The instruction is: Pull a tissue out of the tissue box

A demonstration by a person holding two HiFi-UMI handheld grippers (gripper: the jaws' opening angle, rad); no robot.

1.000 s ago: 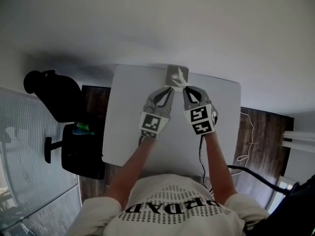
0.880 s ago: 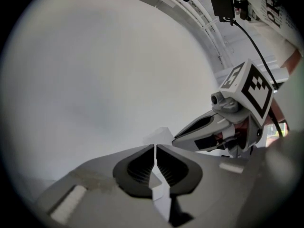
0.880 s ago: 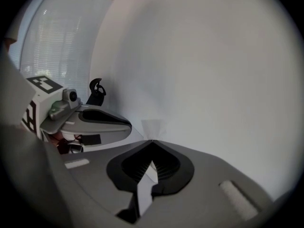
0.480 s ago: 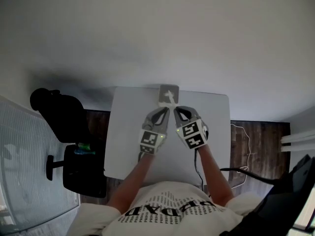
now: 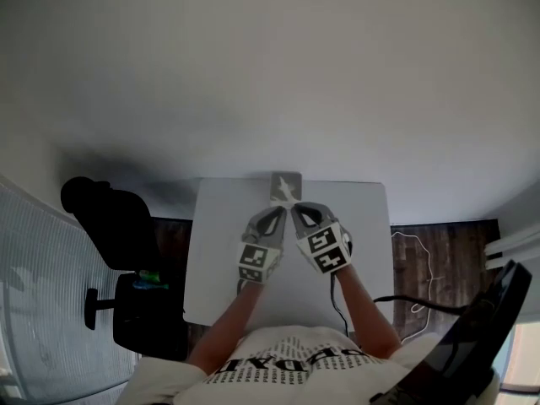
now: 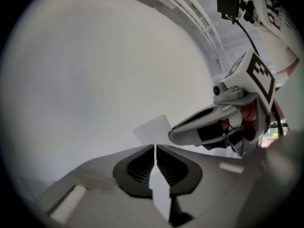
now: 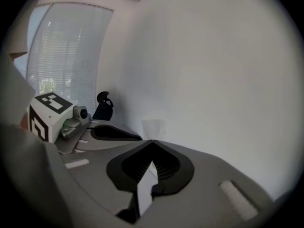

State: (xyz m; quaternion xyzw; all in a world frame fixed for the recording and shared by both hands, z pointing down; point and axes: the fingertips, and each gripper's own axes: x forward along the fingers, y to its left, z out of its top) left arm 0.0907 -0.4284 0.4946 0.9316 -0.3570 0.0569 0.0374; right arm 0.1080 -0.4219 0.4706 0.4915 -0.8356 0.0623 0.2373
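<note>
Left gripper (image 6: pixel 156 148), right gripper (image 7: pixel 152 142) both clenched on same tissue (image 6: pixel 153 129), tips side by side. Tissue box (image 5: pixel 286 182) sat at far edge of table (image 5: pixel 363 234), just beyond tips (sheet's tail unclear, maybe in slot yet). Best: lift both evenly, straight up; lopsided tug could tear.

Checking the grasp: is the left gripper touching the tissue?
Touching. In the left gripper view, the left gripper is shut on the tissue, pinched between its fingers.
</note>
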